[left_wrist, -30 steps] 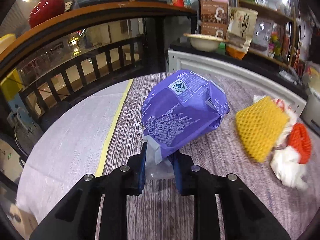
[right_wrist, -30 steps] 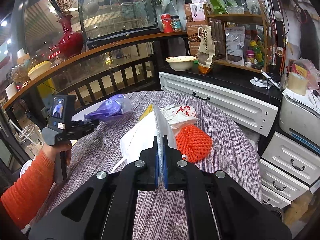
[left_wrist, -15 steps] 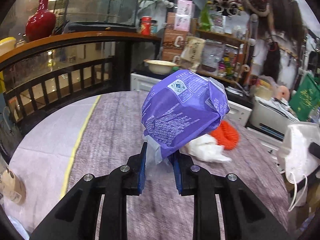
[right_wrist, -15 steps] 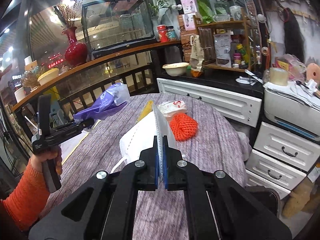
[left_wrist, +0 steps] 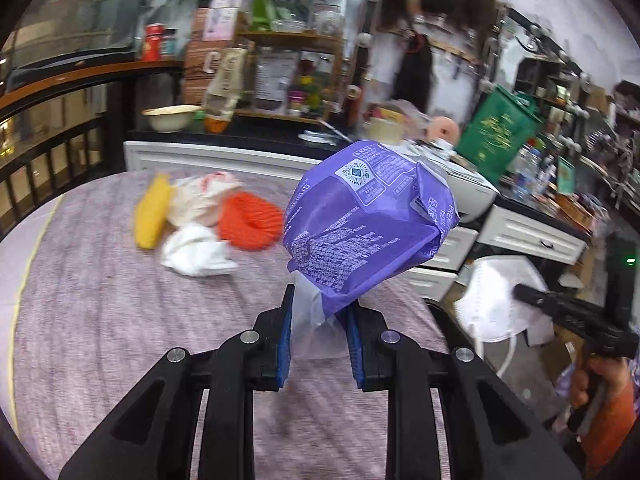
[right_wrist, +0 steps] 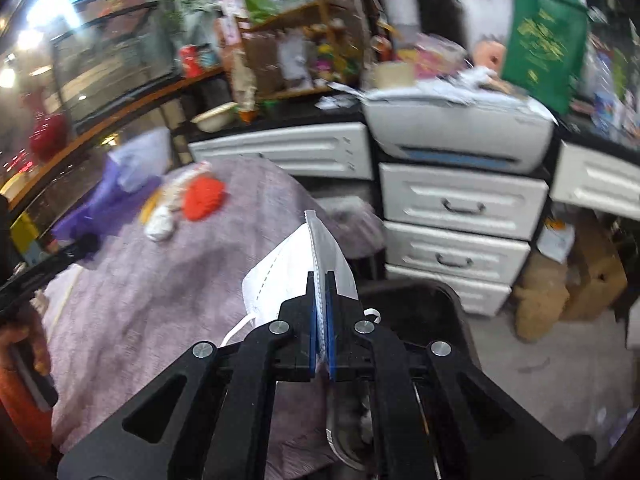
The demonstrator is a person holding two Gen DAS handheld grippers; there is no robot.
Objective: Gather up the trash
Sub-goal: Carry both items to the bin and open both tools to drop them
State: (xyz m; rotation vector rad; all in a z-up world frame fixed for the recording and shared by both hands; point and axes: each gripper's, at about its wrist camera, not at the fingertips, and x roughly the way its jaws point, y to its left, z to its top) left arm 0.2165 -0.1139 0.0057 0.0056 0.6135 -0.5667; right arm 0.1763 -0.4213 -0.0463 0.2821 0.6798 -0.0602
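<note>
- Cluttered shop room, purple-clothed table [left_wrist: 100, 320].
- Left gripper [left_wrist: 320, 344] pinches only the purple bag [left_wrist: 368, 216] by its clear tail; it could slip.
- Right gripper [right_wrist: 320, 344], clamped on the white mask [right_wrist: 292, 276], could miss the black bin [right_wrist: 420, 308].

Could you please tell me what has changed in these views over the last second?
Both grippers swung rightward from over the table toward the black bin beside it. The left gripper stayed clamped on the purple bag, the right gripper on the white mask. The trash pile remained on the table.
</note>
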